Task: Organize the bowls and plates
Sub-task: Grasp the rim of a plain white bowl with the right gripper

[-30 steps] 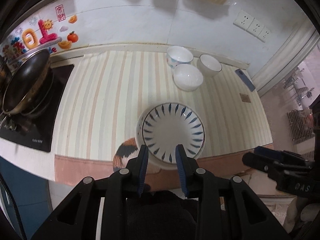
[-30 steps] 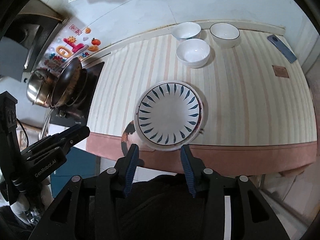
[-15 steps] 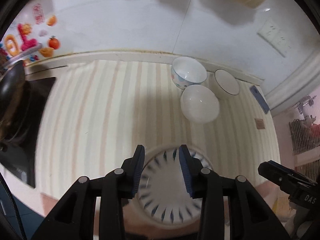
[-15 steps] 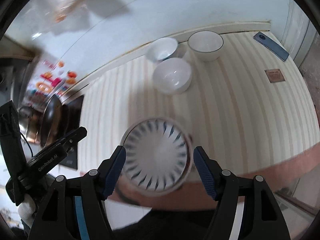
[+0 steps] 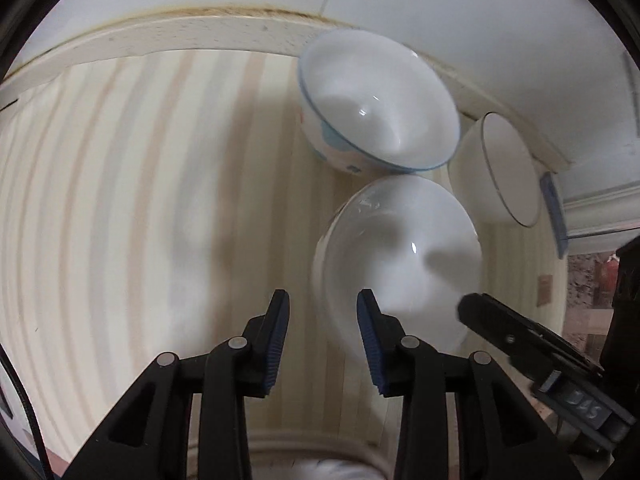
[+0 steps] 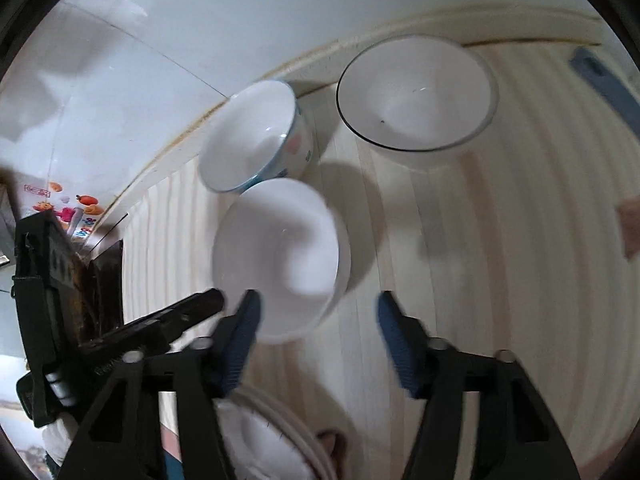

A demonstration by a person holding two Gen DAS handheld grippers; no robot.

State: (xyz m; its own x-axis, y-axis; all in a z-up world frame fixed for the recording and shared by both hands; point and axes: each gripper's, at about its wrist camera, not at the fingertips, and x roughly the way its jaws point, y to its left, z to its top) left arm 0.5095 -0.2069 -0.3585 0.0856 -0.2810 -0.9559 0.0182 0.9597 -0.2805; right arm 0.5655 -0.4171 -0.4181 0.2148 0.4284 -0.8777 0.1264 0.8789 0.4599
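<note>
While we hover over the striped counter (image 5: pixel 120 200), both claws stand unclenched near 3 bowls.

Our left gripper (image 5: pixel 323 340) holds nothing, its jaws narrowing beside the near left rim of the plain white bowl (image 5: pixel 400 256); our right gripper (image 6: pixel 316 340) is also closing on air, the same bowl's right rim just beyond and between its pads. We count 3 bowls: the plain one nearest, a blue-rimmed patterned bowl (image 5: pixel 376 108) far behind it by the wall, a dark-rimmed bowl (image 6: pixel 416 92) to the right. Only the right view shows the wall stickers (image 6: pixel 76 208) far left and the plate (image 6: pixel 272 440) near us.
</note>
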